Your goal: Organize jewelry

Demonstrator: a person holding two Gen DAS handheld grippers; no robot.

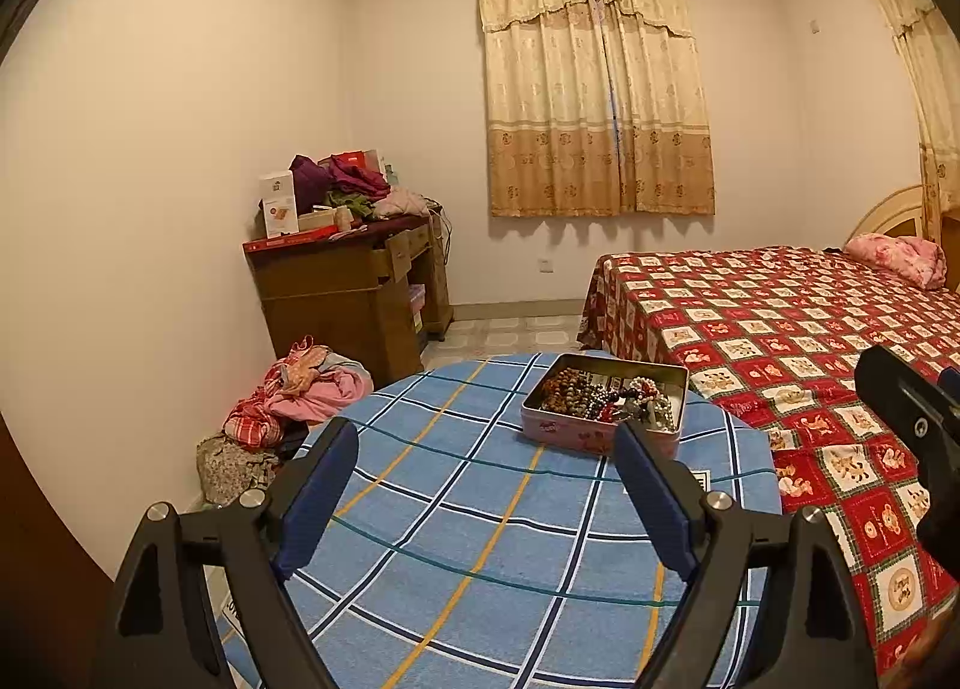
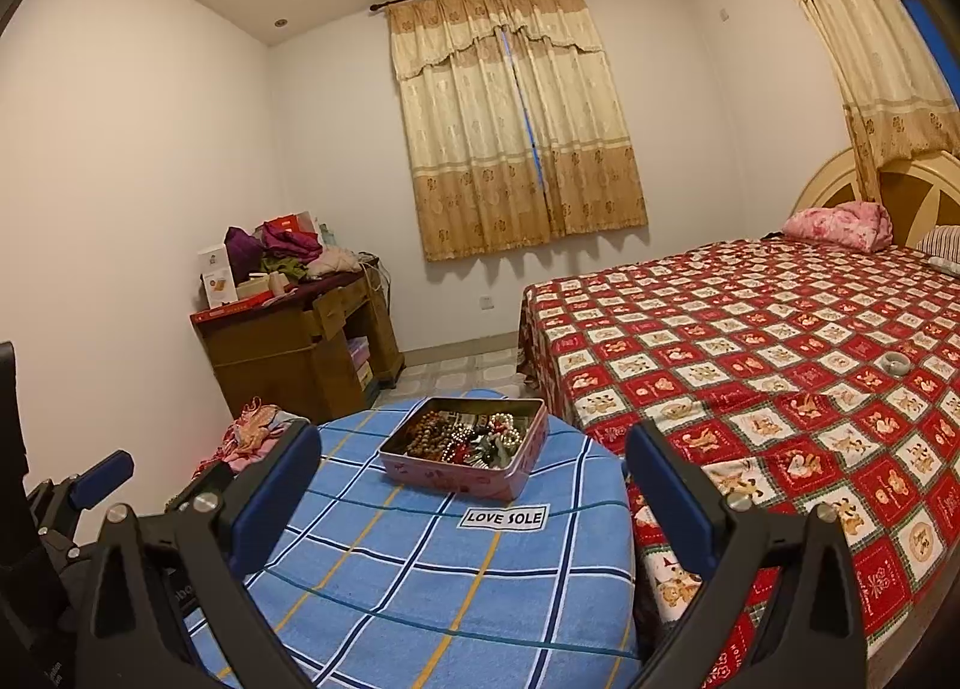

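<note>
My left gripper (image 1: 486,467) and right gripper (image 2: 474,473) both gape wide, holding nothing. The jewelry (image 2: 465,437) sits heaped in the tin (image 2: 480,482) on the far table (image 2: 420,581). Gathered, yet tangled: sorted away or awaiting sorting, I cannot tell.

The left gripper (image 1: 486,485) is held level and pointing forward, its two blue-padded fingers (image 1: 318,494) spread wide apart with nothing between them. The right gripper (image 2: 474,494) sits in much the same pose — jaws wide, pads (image 2: 675,500) facing each other across an empty gap. The two are side by side: the right one's black body shows at the right edge of the left wrist view, and the left one's blue fingertip at the left edge of the right wrist view.
</note>
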